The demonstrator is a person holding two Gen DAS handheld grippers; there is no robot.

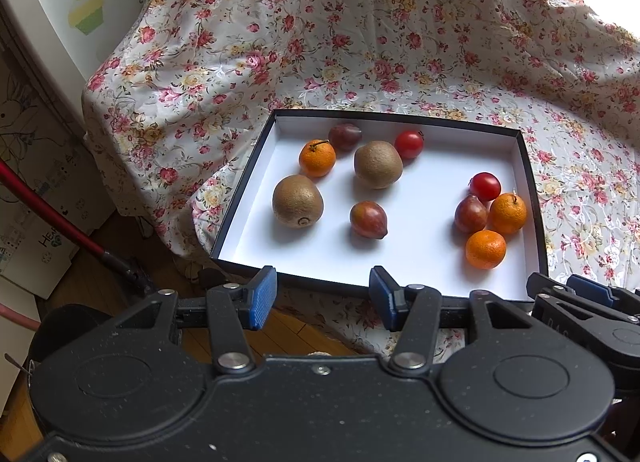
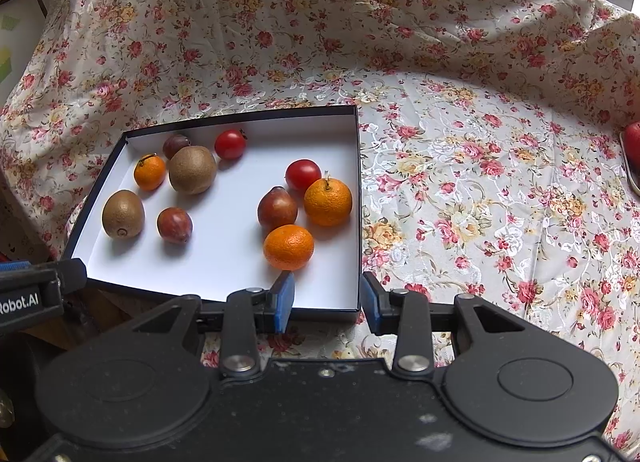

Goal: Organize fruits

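Note:
A shallow black box with a white floor (image 1: 404, 262) (image 2: 224, 278) lies on the floral cloth and holds several fruits. Two kiwis (image 1: 297, 201) (image 2: 123, 213), three mandarins (image 1: 485, 249) (image 2: 289, 247), two red tomatoes (image 1: 485, 186) (image 2: 303, 174) and three purple plums (image 1: 368, 219) (image 2: 174, 224) lie loose in it. My left gripper (image 1: 323, 298) is open and empty at the box's near edge. My right gripper (image 2: 326, 302) is open and empty, straddling the box's near right corner, just short of the nearest mandarin. It also shows at the right edge of the left wrist view (image 1: 588, 294).
The floral cloth (image 2: 480, 182) covers the table and rises behind the box. A red item on a plate (image 2: 634, 150) sits at the far right edge. To the left, past the table's edge, are wooden floor (image 1: 280, 334), a red pole (image 1: 52, 218) and cardboard boxes.

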